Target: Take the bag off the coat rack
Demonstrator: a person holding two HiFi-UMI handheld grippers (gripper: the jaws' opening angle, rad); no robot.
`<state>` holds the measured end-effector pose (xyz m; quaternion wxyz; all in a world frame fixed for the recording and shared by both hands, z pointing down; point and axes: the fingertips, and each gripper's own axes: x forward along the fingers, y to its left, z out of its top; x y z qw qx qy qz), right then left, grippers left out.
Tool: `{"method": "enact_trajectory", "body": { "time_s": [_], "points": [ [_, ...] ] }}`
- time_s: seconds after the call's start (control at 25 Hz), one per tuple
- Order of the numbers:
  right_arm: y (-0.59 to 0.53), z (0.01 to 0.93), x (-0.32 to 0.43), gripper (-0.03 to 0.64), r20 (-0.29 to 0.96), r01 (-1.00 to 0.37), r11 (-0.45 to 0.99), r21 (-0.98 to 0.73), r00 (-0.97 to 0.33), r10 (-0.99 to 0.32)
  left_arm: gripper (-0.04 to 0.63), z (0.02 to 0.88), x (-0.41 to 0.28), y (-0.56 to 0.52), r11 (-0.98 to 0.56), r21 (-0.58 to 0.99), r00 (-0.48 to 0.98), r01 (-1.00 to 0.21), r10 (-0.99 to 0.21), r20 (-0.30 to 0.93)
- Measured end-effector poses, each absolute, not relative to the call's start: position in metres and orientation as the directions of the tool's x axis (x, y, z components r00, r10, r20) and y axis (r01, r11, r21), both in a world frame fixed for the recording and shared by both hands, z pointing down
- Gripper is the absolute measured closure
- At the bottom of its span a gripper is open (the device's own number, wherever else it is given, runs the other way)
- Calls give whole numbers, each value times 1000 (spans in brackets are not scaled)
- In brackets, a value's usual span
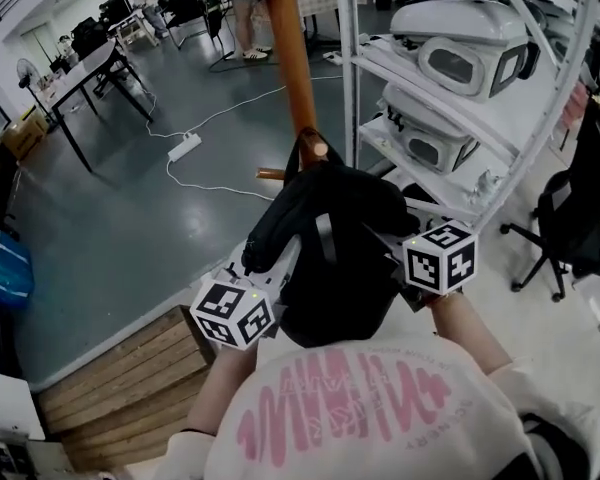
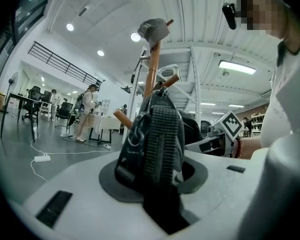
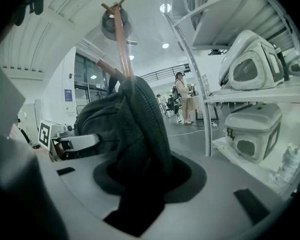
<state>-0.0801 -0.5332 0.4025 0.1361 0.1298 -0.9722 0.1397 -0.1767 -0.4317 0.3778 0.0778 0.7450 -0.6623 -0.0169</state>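
- A grey workshop floor point(image 1: 110, 218) is spreading below, with shelves point(image 1: 430, 158) standing at right.
- The left gripper point(image 2: 157, 149) fingers are clamping a webbed strap point(image 2: 162, 134), while the right gripper point(image 3: 135, 149) fingers are pinching padded fabric.
- The bag point(image 1: 330, 238), soft, saggy and probably light, is seemingly hanging by its loop on a peg point(image 1: 317, 149) of the rack point(image 1: 292, 58); the straps are offering the surest hold.

The bag point(image 1: 350, 208) is matt black cloth, and its strap point(image 2: 162, 139) is ribbed woven webbing. The coat rack point(image 1: 293, 58) is smooth reddish-brown wood. To its right the shelf point(image 1: 349, 68) frame looks like glossy white metal. To its left the floor point(image 1: 130, 198) is smooth with a faint sheen.
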Motion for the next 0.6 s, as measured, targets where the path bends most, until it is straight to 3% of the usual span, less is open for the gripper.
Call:
{"method": "enact_trajectory", "body": {
  "time_s": [0.36, 0.6],
  "points": [
    [-519, 357, -57, 460, 214, -267, 949, -165, -949, -230, 472, 332, -155, -419, -215, 151, 210, -965, -976, -50],
    [-506, 331, -36, 459, 161, -224, 965, -135, -966, -202, 472, 307, -130, -404, -195, 114, 189, -974, -980, -64]
  ]
}}
